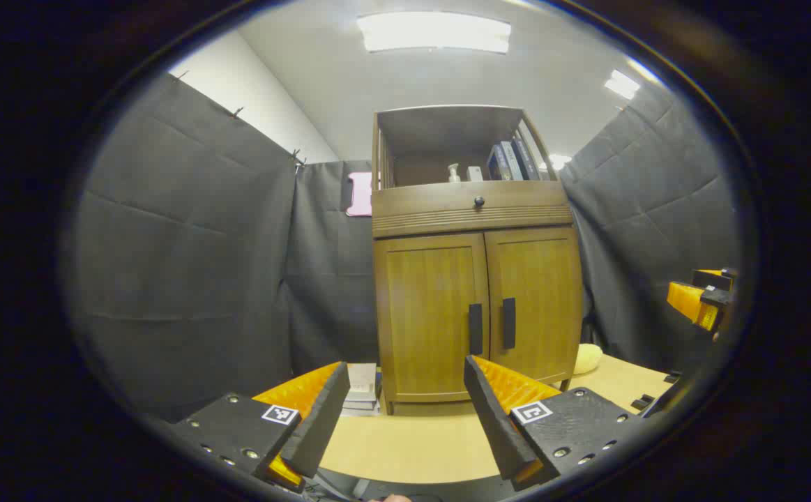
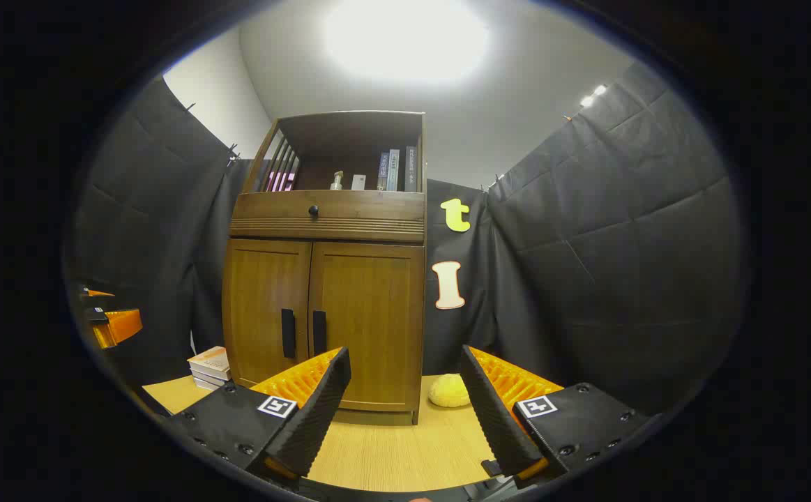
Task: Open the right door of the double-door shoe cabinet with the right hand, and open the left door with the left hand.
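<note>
Your left gripper point(image 1: 405, 390) has its fingers spread wide with nothing between them, hanging over the pale wooden tabletop point(image 1: 405, 446). Straight ahead of it, well apart from the fingertips, stands the double-door shoe cabinet point(image 1: 475, 279) on the far part of the table. Both doors are shut. The left door point(image 1: 429, 317) sits just above and between your left gripper's fingers, its dark vertical handle point(image 1: 475, 329) near the inner edge; the right door point(image 1: 534, 307) lies beyond your right-hand finger, with its own handle point(image 1: 509, 323) beside the first. Above the doors runs a drawer with a small round knob point(image 1: 478, 201), and above that an open shelf holding a pump bottle point(image 1: 454, 173) and upright books point(image 1: 513, 160). Low to the left of the cabinet lies a stack of books point(image 1: 362, 387); low to its right, a yellow soft thing point(image 1: 586, 358).

Your right gripper point(image 2: 405, 387) is likewise spread wide and holds nothing. The cabinet stands ahead and to the left of it, well apart; the right door point(image 2: 370, 321) and its handle point(image 2: 319, 332) lie just above your left-hand finger. The yellow soft thing shows between the fingers, farther off on the table. In the left gripper view, the right gripper appears at the far right edge.
</note>
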`<state>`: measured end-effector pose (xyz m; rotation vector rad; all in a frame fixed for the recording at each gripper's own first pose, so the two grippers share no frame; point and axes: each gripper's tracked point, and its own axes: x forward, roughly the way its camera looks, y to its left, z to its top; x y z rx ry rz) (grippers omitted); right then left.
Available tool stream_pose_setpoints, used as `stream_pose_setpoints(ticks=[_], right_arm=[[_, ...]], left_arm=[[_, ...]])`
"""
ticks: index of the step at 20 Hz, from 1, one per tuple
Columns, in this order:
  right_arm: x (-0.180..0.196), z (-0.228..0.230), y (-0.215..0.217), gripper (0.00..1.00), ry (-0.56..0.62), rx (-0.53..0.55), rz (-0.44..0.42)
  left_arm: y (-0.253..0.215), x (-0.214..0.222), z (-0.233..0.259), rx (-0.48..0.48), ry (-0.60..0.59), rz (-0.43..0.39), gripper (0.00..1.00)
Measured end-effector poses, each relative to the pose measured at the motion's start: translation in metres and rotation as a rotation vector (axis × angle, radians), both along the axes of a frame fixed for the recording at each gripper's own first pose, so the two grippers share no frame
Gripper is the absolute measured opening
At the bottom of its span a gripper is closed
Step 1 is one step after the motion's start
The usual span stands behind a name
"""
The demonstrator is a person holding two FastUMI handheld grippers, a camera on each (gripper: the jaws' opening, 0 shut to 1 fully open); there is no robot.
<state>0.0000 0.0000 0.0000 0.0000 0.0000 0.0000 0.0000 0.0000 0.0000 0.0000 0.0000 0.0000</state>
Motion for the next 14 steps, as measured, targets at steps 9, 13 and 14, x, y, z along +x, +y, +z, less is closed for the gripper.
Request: stream_pose_setpoints(ticks=[9,13,14], right_arm=[[-0.0032,-0.0017,0.0041,0.99,-0.002,0.024,-0.035],[-0.001,0.001,0.0045,0.99,-0.011,0.027,-0.048],[-0.0001,0.0019,0.0049,0.99,-0.011,0.028,-0.049]], left_arm=[[-0.0008,0.0009,-0.0017,0.004,-0.002,-0.02,0.95],[-0.0008,0.0009,-0.0019,0.006,0.0,-0.017,0.95],[-0.0004,0.0009,-0.0022,0.007,0.001,-0.018,0.95]])
